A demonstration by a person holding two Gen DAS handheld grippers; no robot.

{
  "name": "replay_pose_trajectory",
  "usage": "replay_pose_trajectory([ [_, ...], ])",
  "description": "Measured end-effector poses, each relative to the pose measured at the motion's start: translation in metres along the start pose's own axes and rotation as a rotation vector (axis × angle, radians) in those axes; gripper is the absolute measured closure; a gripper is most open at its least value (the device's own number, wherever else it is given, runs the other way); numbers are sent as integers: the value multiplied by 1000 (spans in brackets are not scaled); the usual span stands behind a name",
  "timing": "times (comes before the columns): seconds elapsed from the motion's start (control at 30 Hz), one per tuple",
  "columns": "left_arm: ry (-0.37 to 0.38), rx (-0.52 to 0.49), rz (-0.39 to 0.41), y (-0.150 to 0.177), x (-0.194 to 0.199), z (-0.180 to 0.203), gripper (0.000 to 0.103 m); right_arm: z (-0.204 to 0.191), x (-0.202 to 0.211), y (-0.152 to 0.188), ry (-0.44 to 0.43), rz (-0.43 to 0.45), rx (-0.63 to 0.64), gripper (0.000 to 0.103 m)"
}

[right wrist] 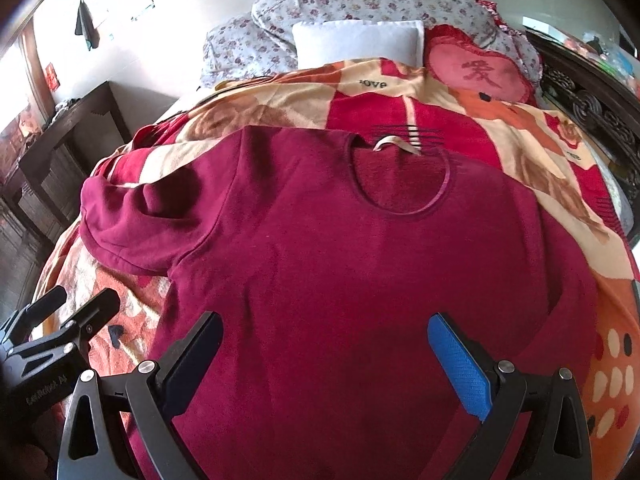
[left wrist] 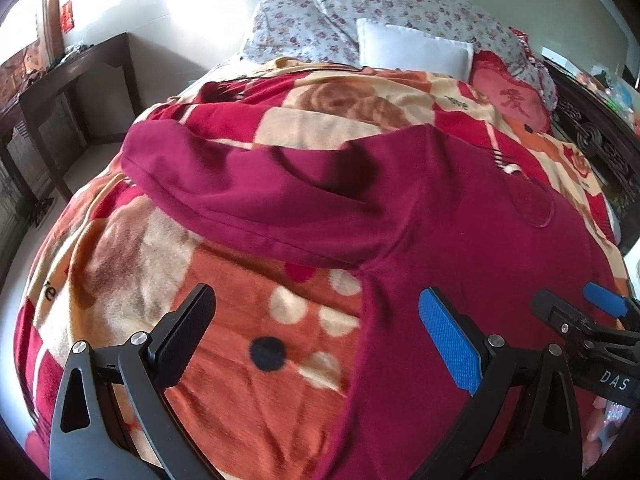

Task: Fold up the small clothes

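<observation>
A dark red long-sleeved top (right wrist: 340,264) lies flat on the bed, neck opening (right wrist: 400,180) away from me, its left sleeve (right wrist: 132,232) stretched out to the left. In the left wrist view the top (left wrist: 460,220) fills the right side and the sleeve (left wrist: 240,184) runs leftward. My left gripper (left wrist: 316,328) is open and empty above the top's left side edge. My right gripper (right wrist: 326,352) is open and empty above the top's lower body. Each gripper shows at the edge of the other's view, the right one (left wrist: 580,312) and the left one (right wrist: 76,304).
A red, orange and cream patterned blanket (left wrist: 248,320) covers the bed. A white pillow (right wrist: 356,40), floral bedding (right wrist: 360,0) and a pink heart cushion (right wrist: 480,72) lie at the head. A dark wooden table (left wrist: 68,80) stands left; a carved dark frame (right wrist: 592,112) runs right.
</observation>
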State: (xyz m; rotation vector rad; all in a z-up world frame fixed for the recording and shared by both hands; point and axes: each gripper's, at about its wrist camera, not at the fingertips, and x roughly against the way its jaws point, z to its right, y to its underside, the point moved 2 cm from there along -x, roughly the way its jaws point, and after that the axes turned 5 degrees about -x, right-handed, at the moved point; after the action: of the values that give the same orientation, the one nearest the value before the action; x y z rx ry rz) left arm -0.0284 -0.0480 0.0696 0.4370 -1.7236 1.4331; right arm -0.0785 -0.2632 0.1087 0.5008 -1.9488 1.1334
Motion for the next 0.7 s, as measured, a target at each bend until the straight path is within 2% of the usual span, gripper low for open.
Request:
replay_pose_trajectory([
  [0.17, -33, 65, -10, -11, -10, -41, 1, -17, -10, -3, -21, -14, 32, 1],
  [0.33, -21, 223, -8, -30, -21, -111, 1, -35, -17, -9, -42, -24, 68, 1],
  [0.47, -6, 358, -22, -46, -42, -169, 15, -48, -23, -11, -64, -33, 83, 1],
  [0.57, 32, 447, -42, -52, -61, -198, 25, -54, -27, -10, -77, -49, 88, 1],
  [0.7, 85, 583, -27, -57, -82, -226, 25, -59, -33, -8, -84, -73, 102, 1],
])
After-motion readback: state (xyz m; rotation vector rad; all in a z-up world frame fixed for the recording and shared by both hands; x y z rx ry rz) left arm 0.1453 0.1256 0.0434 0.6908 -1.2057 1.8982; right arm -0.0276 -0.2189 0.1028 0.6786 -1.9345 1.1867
